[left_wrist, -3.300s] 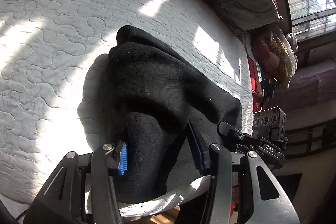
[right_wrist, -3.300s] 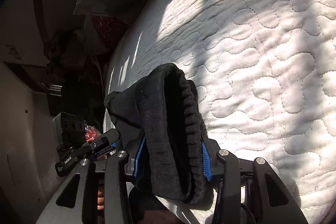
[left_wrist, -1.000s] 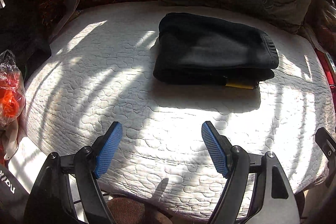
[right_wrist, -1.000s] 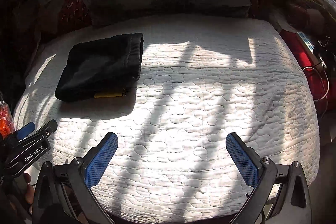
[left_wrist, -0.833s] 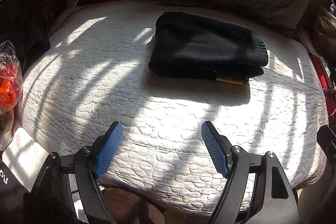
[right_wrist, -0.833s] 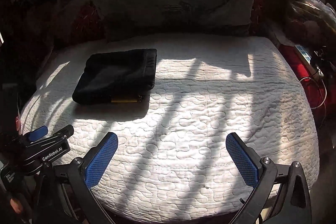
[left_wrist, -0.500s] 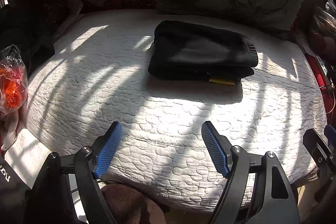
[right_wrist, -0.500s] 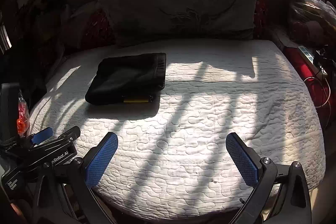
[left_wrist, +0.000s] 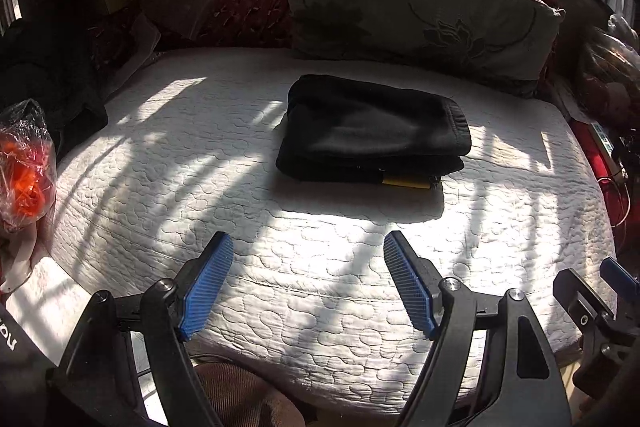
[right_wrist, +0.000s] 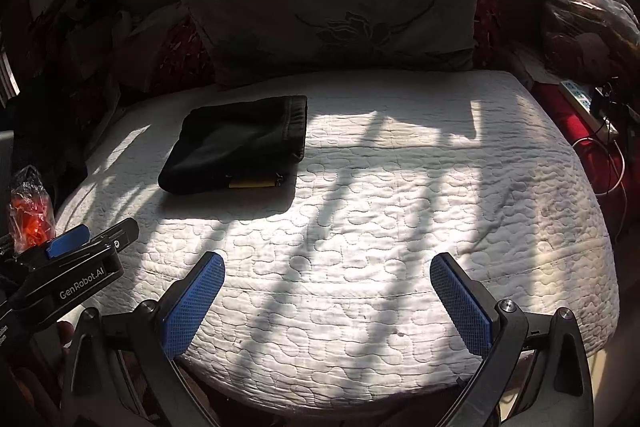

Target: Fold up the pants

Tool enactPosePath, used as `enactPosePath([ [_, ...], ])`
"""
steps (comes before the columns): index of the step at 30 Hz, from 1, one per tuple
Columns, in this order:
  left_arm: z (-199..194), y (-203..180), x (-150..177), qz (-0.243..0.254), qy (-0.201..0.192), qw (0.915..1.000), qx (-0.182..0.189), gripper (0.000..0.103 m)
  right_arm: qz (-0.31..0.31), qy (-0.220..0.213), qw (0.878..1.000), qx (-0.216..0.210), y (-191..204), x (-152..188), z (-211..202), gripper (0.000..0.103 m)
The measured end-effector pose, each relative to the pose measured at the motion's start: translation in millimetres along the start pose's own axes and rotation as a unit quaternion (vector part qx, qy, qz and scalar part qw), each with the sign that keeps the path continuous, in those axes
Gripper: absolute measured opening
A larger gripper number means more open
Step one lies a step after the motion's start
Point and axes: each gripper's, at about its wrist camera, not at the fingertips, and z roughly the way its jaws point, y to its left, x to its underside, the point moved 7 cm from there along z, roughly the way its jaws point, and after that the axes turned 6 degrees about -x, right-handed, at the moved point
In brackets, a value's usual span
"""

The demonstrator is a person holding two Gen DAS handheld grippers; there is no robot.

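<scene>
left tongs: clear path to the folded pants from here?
Probably yes. The left tongs are open and empty, hanging over the near edge of the mattress. The folded pants lie straight ahead, apart from the pillow, with only bare quilt between.

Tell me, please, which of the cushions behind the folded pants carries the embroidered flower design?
The grey-green cushion directly behind the black folded pants has the dark flower motif stitched across its face. The dark red cushion to its left shows only small scattered leaf-like marks.
</scene>
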Motion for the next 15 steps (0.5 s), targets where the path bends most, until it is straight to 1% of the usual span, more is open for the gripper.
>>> enactPosePath([
  [2, -1.3, 0.8, -0.5, -0.006, -0.005, 1.0000, -0.003, 0.078, 0.002, -0.001, 1.000, -0.001, -0.5, -0.9, -1.2, 0.103],
  [4, 0.0, -0.4, 0.0, -0.005, 0.000, 1.0000, -0.002, 0.078, 0.001, 0.000, 1.000, 0.000, -1.1, -1.9, -1.7, 0.103],
  [9, 0.5, -6.3, 3.3, 0.013, 0.023, 0.9995, 0.015, 0.078, 0.002, 0.000, 1.000, 0.003, -2.7, -2.2, -3.0, 0.103],
  [10, -0.4, -8.7, 3.5, 0.017, 0.024, 0.9993, 0.024, 0.078, 0.003, -0.001, 1.000, 0.004, -3.1, -2.3, -3.5, 0.103],
  [11, -1.8, -10.9, 3.4, 0.021, 0.022, 0.9991, 0.028, 0.078, 0.004, -0.001, 1.000, 0.003, -3.3, -2.3, -4.0, 0.103],
  [15, -9.5, -17.8, 2.0, 0.044, 0.005, 0.9987, 0.027, 0.078, 0.004, 0.001, 1.000, 0.006, -4.1, -2.9, -3.7, 0.103],
])
